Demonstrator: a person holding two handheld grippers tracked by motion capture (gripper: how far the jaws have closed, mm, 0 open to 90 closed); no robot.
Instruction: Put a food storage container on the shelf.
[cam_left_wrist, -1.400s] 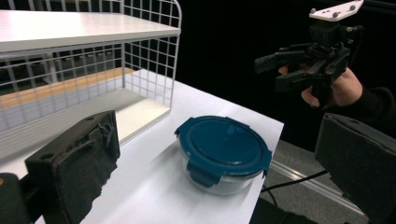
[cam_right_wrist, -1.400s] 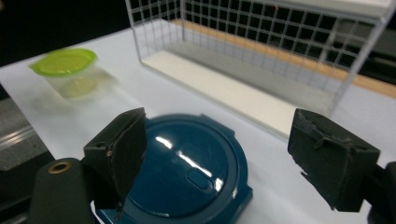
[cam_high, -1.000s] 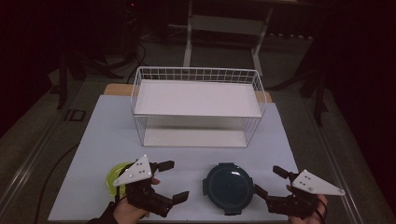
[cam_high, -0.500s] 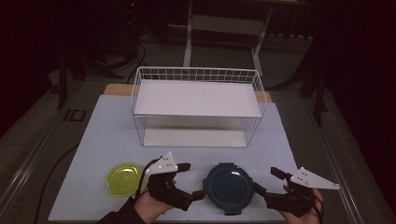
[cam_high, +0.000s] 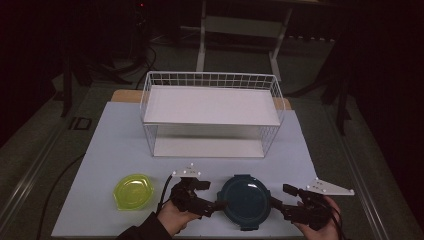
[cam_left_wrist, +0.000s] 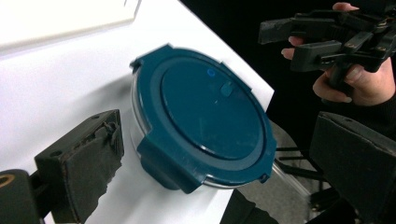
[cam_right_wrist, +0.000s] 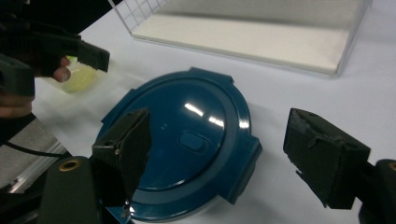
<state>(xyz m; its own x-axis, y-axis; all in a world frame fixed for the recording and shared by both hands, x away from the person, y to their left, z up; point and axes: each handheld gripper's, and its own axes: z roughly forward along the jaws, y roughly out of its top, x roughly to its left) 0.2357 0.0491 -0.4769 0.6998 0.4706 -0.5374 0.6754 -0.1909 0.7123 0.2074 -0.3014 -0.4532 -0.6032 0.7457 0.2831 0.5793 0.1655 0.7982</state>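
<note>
Both sets of fingers stand apart and grip nothing: the left gripper (cam_high: 212, 196) has its jaws spread toward the left edge of the blue-lidded container (cam_high: 246, 201), and the right gripper (cam_high: 285, 202) has its jaws spread toward the container's right edge. In the left gripper view the container (cam_left_wrist: 203, 130) sits between the two black pads, one pad (cam_left_wrist: 88, 158) low beside its latch tab, and the right gripper (cam_left_wrist: 303, 39) hangs open beyond it. In the right gripper view the lid (cam_right_wrist: 182, 149) lies between that gripper's own pads.

The container rests close to the near edge of the white table (cam_high: 115, 135) (the left gripper view shows its rim reaching that edge), so I judge a careless push from either side could send it off toward the person. Its lid is smooth and glossy, and the clear wall beneath it looks shallow; jaws closing on the lid's rim alone may slip, or catch a latch tab and pop it. If both grippers squeeze unevenly, the round body will likely spin or skid sideways.

Farther left, the yellow-green lid (cam_high: 132, 190) lies flat, well apart, and is safe unless the left forearm sweeps it. Beyond stands the white wire rack (cam_high: 210, 112), which any lift toward it must clear.
</note>
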